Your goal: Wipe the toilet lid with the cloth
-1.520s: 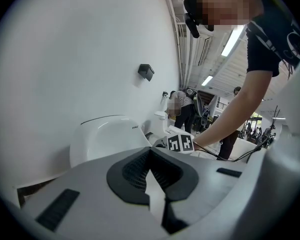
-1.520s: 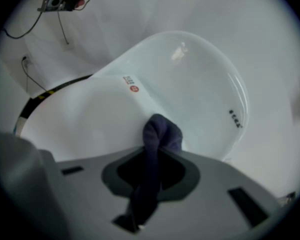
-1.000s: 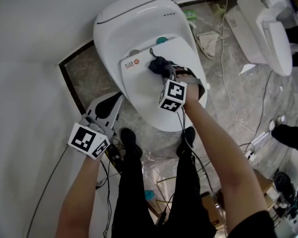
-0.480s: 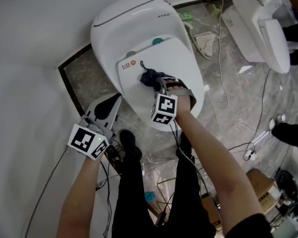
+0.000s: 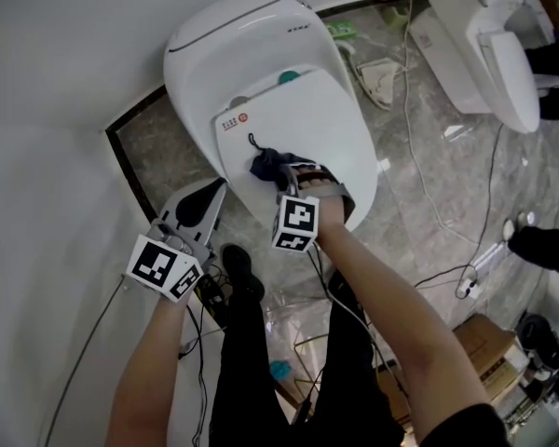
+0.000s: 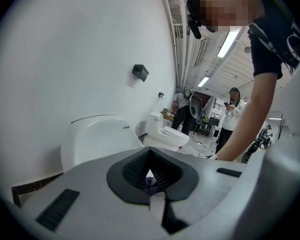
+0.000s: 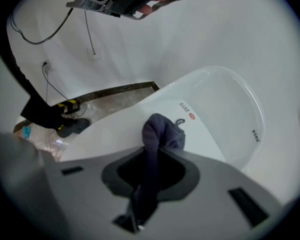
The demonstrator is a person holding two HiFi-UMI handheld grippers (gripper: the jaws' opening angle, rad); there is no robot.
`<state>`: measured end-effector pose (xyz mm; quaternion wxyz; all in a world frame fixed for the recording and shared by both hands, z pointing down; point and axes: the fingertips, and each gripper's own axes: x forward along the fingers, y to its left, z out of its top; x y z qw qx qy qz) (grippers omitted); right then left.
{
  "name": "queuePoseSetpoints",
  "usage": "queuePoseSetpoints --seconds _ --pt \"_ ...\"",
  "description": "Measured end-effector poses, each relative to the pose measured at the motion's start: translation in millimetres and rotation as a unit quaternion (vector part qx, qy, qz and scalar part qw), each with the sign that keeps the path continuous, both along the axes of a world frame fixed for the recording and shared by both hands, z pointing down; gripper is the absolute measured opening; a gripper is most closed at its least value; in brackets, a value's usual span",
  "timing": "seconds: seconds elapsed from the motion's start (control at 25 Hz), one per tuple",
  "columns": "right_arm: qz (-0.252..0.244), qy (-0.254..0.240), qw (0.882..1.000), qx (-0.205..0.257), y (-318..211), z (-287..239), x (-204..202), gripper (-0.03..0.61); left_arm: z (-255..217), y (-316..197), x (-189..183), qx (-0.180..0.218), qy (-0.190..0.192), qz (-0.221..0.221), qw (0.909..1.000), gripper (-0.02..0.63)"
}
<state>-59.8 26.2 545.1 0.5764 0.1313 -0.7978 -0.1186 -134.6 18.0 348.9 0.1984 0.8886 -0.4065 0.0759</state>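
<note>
The white toilet's shut lid (image 5: pixel 303 124) carries a red-marked label near its hinge. A dark blue cloth (image 5: pixel 268 166) lies bunched on the lid's front half, with my right gripper (image 5: pixel 287 180) shut on it and pressing it down. In the right gripper view the cloth (image 7: pixel 160 134) rises from between the jaws of the right gripper (image 7: pixel 150 171) over the lid (image 7: pixel 200 134). My left gripper (image 5: pixel 203 203) hangs left of the bowl, off the toilet, nothing held. The left gripper (image 6: pixel 151 178) in its own view shows dark pads meeting, with the toilet (image 6: pixel 97 136) beyond.
A second white toilet (image 5: pixel 489 40) stands at the upper right. Cables (image 5: pixel 419 156) and a pale rag (image 5: pixel 384 73) lie on the grey floor. A white wall (image 5: pixel 47 156) is close on the left. Other people (image 6: pixel 232 119) stand far behind.
My right gripper has dragged the cloth down the lid toward its front edge and slightly left. The left gripper has stayed where it was.
</note>
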Motion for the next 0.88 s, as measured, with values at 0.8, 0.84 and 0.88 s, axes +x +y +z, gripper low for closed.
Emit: queuePoseSetpoints --seconds 0.8,0.84,0.88 --pt "-0.062 -0.016 0.997 -0.053 102 13 -38 0.069 8 2 2 -0.011 0.001 -0.001 0.9999 0.014" --pt "-0.064 -0.016 0.996 -0.054 104 15 -39 0.067 9 2 1 -0.011 0.000 -0.001 0.9999 0.014" --pt "-0.064 -0.017 0.996 -0.055 105 16 -40 0.067 10 1 1 -0.011 0.000 -0.001 0.9999 0.014"
